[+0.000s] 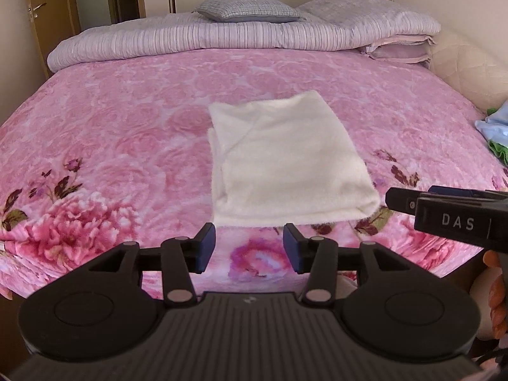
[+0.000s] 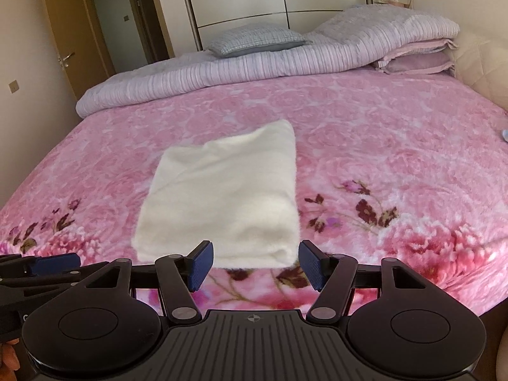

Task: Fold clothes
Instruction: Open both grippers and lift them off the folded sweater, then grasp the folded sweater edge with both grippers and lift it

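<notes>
One cream garment (image 1: 287,158), folded into a rectangle, lies flat near the middle of the bed (image 1: 127,120) on its pink floral blanket (one grey checked pillow (image 1: 247,11) and a rolled striped quilt (image 1: 197,36) sit at the far side). Two tongs are in view: the left tongs (image 1: 249,247) and the right tongs (image 2: 255,265) both hover just short of the garment's near edge, blue pads spread apart, gripping nothing.

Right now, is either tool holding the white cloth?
No; both the left tool and right tool are open, short of the folded white cloth.
</notes>
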